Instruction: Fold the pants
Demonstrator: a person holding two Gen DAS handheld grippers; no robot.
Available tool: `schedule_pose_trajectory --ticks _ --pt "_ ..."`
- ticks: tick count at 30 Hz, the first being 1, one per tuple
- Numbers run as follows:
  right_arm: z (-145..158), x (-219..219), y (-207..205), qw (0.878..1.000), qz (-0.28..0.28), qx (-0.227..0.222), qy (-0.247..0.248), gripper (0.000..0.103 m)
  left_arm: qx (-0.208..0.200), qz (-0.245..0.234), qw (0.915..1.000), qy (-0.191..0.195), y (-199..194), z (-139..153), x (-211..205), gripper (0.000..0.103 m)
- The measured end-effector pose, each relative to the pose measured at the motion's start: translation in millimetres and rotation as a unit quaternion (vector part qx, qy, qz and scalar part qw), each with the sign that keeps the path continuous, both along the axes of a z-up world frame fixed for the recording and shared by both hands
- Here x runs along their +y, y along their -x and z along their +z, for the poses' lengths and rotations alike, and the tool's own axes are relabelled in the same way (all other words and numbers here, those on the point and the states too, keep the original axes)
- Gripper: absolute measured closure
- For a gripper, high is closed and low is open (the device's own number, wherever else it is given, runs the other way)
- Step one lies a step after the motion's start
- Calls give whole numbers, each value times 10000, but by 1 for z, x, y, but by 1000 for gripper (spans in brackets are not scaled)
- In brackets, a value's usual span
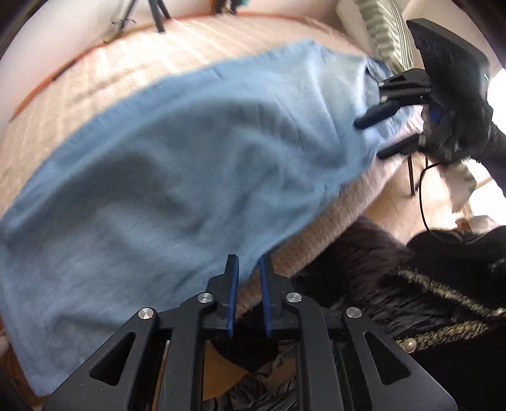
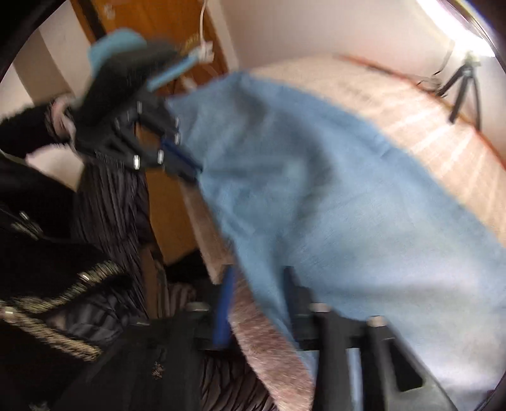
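Light blue pants [image 1: 189,158] lie spread across the bed, blurred in both views. In the left wrist view my left gripper [image 1: 249,259] stands at the near edge of the cloth. Its blue pads are a narrow gap apart, with a corner of the fabric at the tips and no visible pinch. My right gripper [image 1: 368,140] is open at the far end of the pants, its fingers astride the edge. In the right wrist view the pants [image 2: 316,189] and the bed's edge pass between the spread fingers of my right gripper [image 2: 259,284]. My left gripper [image 2: 189,170] is at the opposite end.
The bed has a pale pink quilted cover [image 1: 95,79] and a fuzzy side edge [image 2: 268,341]. A tripod [image 2: 461,85] stands at the far side. A striped pillow [image 1: 389,31] lies at the head. A wooden door [image 2: 164,28] and a person's dark gold-trimmed clothing [image 1: 442,284] are close by.
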State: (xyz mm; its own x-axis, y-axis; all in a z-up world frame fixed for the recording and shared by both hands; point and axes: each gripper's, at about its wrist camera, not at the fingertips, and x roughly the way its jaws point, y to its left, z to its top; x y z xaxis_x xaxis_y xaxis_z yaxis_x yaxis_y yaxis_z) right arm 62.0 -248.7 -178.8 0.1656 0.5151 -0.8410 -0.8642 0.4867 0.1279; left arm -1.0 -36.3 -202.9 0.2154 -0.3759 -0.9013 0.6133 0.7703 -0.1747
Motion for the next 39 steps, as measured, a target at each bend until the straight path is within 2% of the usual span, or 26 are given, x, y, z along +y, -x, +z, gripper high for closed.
schedule_pose_trajectory --ticks 4,6,8,11,19,24,26,29,31,33,36,39 --pt "38 -52 -39 9946 -836 -317 -518 65 -247 546 9972 458 -10 27 27 89" --pt "51 -69 -63 9903 -1148 -432 -655 65 -397 871 9942 499 -14 32 41 82" --pt "59 -74 -87 9885 -1215 -510 -741 65 -428 1366 9878 618 -20 34 64 77" --pt "60 -54 -109 9911 -970 -561 -715 65 -345 2014 9758 781 -27 33 91 77" --pt "22 25 -164 9991 -98 -298 -278 65 -526 3021 9481 848 -24 39 154 76" --pt "-3 61 -172 9993 346 -150 -30 65 -575 3461 9327 838 -20 37 188 74" --pt "-11 72 -175 9988 454 -125 118 65 -570 3639 9255 883 -20 37 204 67" --pt "-21 80 -177 9981 519 -84 311 64 -557 3941 9129 909 -22 35 227 66" --pt "-26 83 -174 9977 563 -86 370 70 -549 4083 9064 936 -22 34 239 66" --pt "-28 84 -169 9971 536 -229 486 89 -534 4162 9028 943 -22 31 247 65" --pt "-23 83 -164 9960 492 -458 595 103 -511 4254 8988 929 -24 27 254 65" --pt "-9 81 -160 9951 394 -716 560 103 -484 4292 8973 912 -25 23 258 65"
